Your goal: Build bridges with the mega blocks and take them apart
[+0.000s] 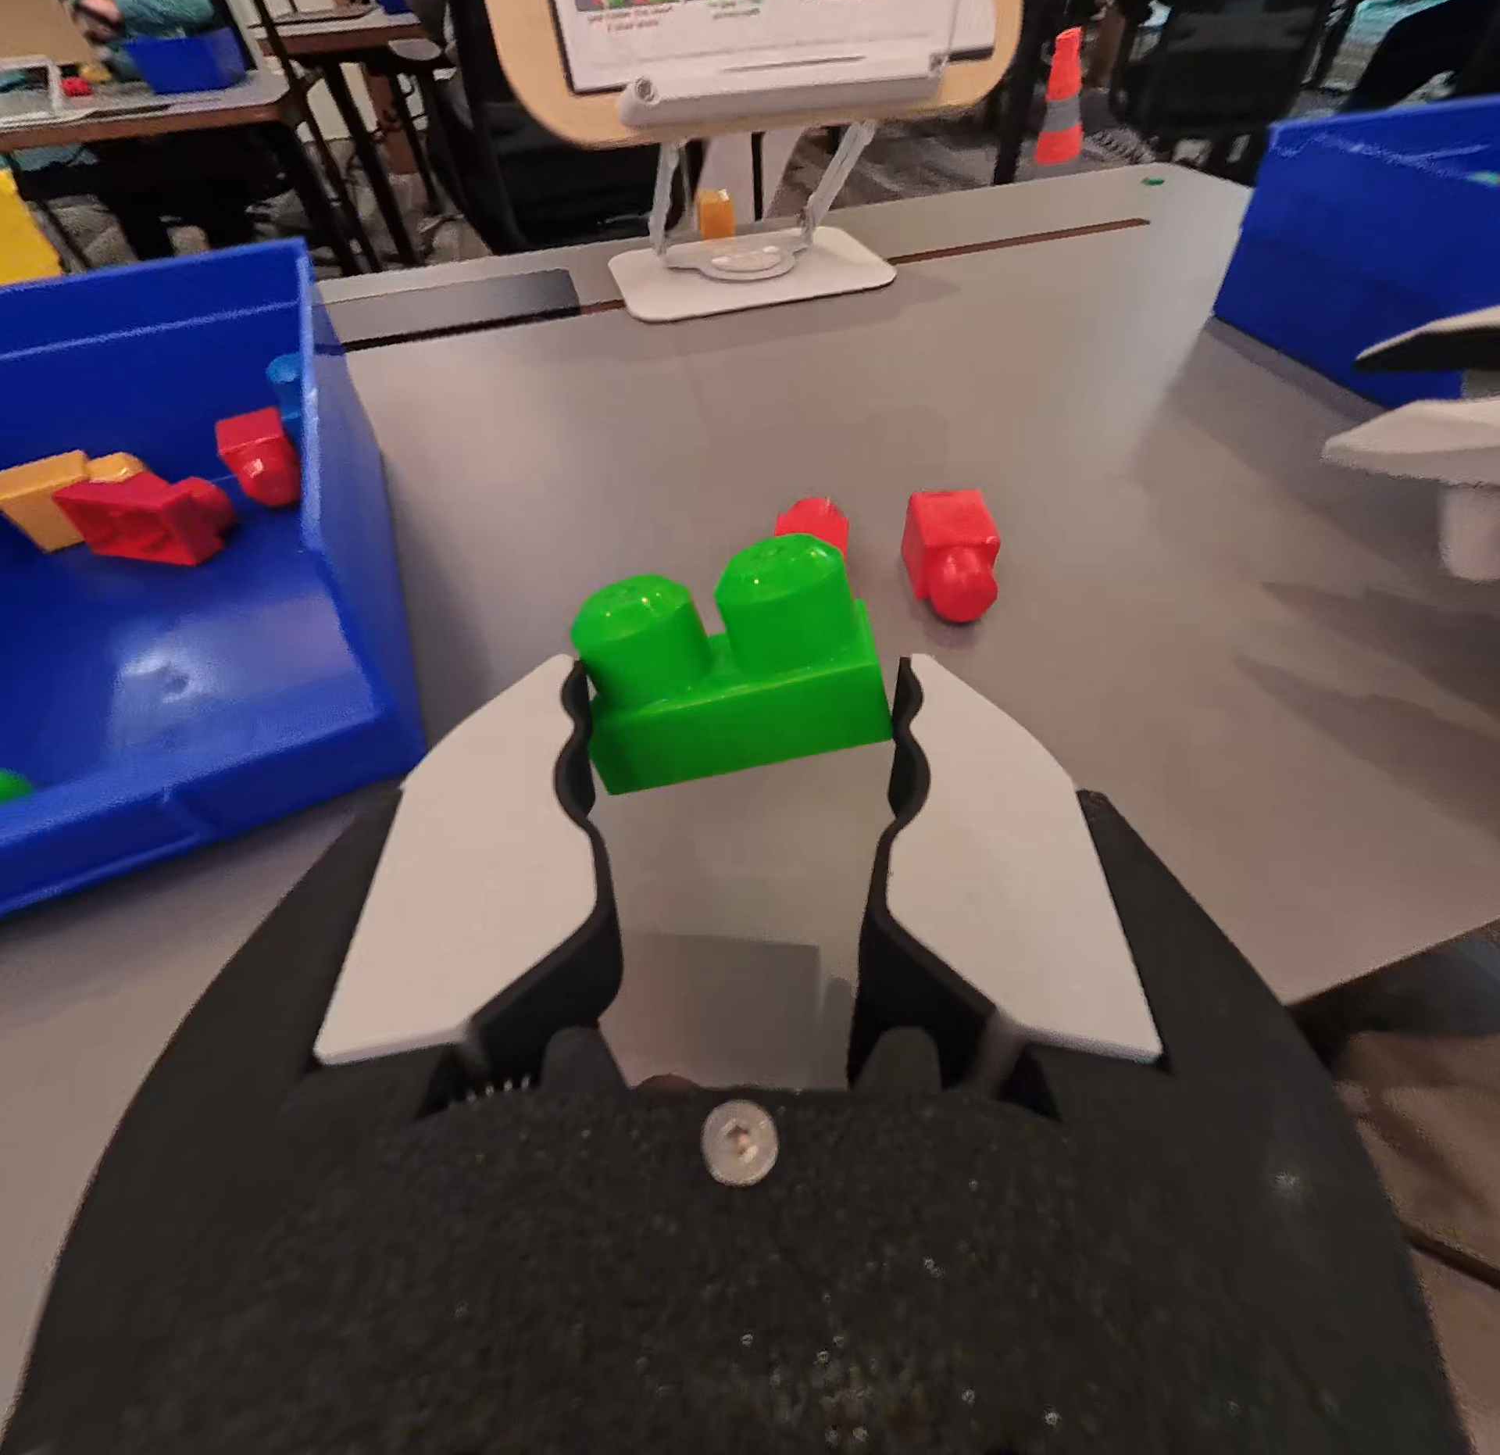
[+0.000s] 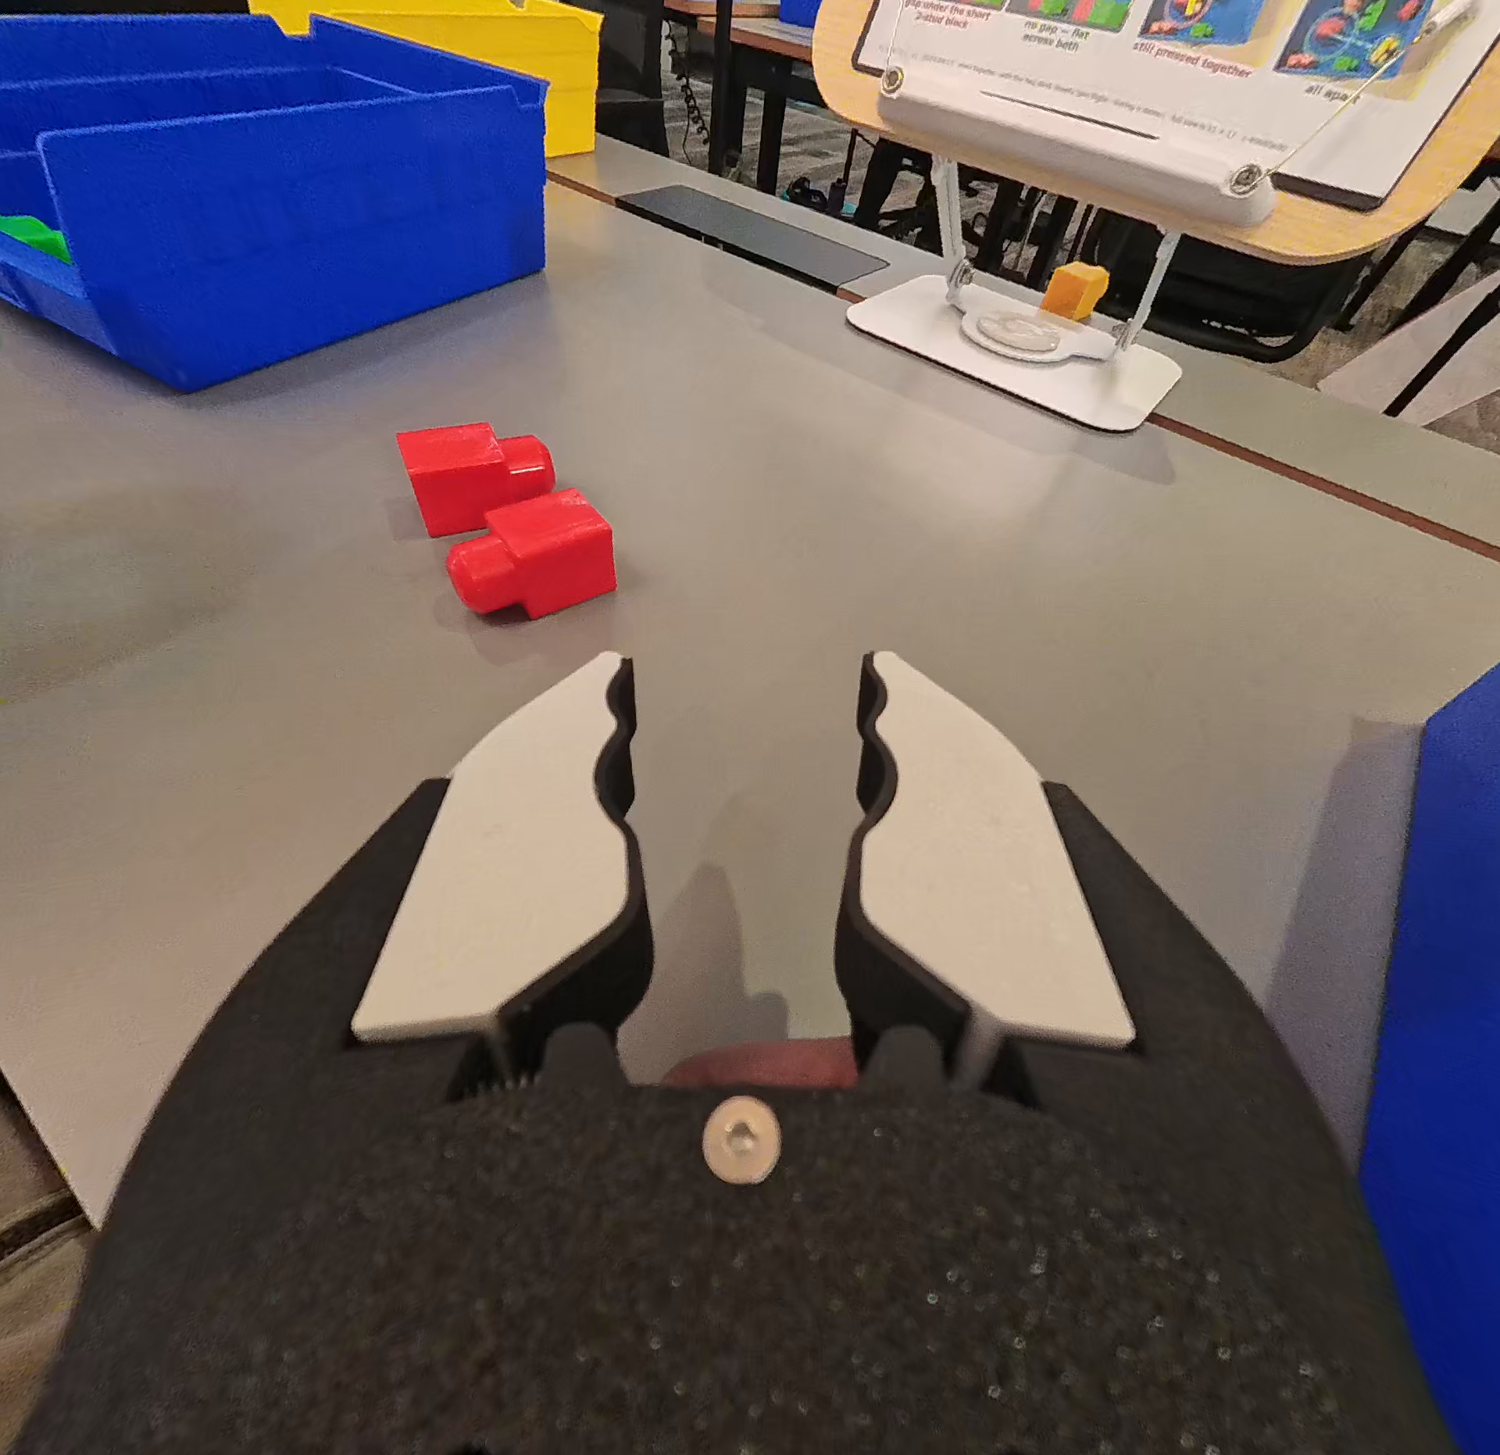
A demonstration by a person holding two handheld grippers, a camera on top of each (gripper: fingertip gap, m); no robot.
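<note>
green block: the two-stud green mega block [image 1: 734, 689] is pinched at its two short ends by the left gripper [image 1: 734, 706], up off the grey table [image 1: 1055, 766], studs up, tipped a bit

long axis: runs side to side across the claw, so it already lies crossways like a bridge deck

red blocks: two single-stud red blocks [image 2: 475, 474] and [image 2: 540, 555] lie on their sides just ahead of the green one and a touch right; they look like they're touching, studs pointing opposite ways

key relation: I'd guess both reds have to stand upright with a gap between before the green can span them, they're no good as piers lying down

right gripper: the right gripper [image 2: 745, 685] is spread apart with nothing in it, low over the table, reds ahead and to its left

who's nearer: the left is nearer, but its claw is full, so standing the reds up probably falls to the right

around: blue bin [image 1: 308, 458] on the left with spare red and yellow blocks, another blue bin [image 1: 1339, 263] on the right, instruction-sheet stand [image 2: 1015, 344] at the far edge

in the way: nothing sits between either claw and the reds
</note>
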